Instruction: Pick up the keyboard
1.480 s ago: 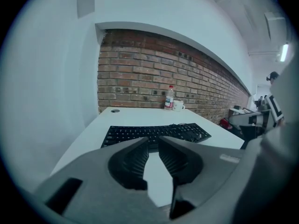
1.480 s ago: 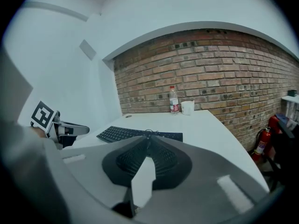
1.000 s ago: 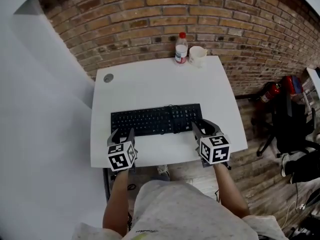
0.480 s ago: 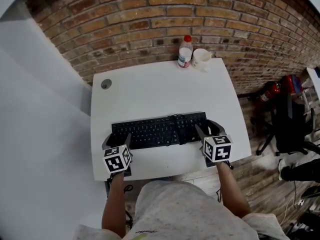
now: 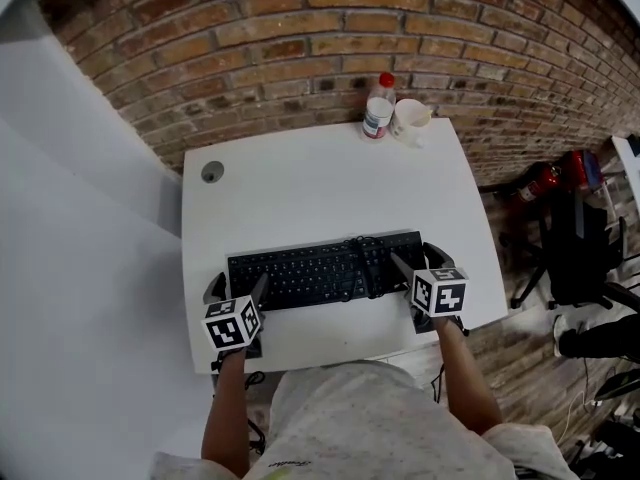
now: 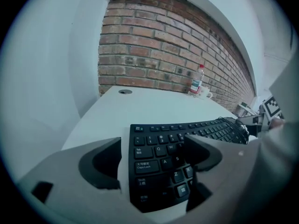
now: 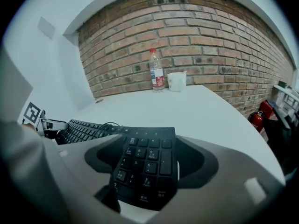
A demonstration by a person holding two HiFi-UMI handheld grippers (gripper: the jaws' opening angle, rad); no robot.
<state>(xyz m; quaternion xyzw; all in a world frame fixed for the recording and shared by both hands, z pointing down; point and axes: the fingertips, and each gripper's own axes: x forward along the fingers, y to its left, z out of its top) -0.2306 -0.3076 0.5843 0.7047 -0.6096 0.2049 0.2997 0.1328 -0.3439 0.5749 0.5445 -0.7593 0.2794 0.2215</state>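
Note:
A black keyboard (image 5: pixel 325 273) lies flat across the near half of the white table (image 5: pixel 320 188), with its cable bundled on top (image 5: pixel 366 255). My left gripper (image 5: pixel 238 290) is at the keyboard's left end and its jaws are opening. In the left gripper view, that gripper (image 6: pixel 152 157) straddles the end of the keyboard (image 6: pixel 156 146), one finger (image 6: pixel 100 164) outside the edge and the other over the keys, neither pressing. My right gripper (image 5: pixel 416 260) straddles the number-pad end (image 7: pixel 145 160). Its jaws are opening too, and the pads are clear of the keys.
A plastic bottle (image 5: pixel 377 108) and a white cup (image 5: pixel 410 118) stand at the table's far edge against the brick wall. A round cable hole (image 5: pixel 211 173) sits at the far left. A dark office chair (image 5: pixel 585 248) and a red extinguisher (image 5: pixel 545 180) are on the floor to the right.
Both grippers have moved forward and down from the table's front edge onto the keyboard's two ends, and their jaws have spread wider.

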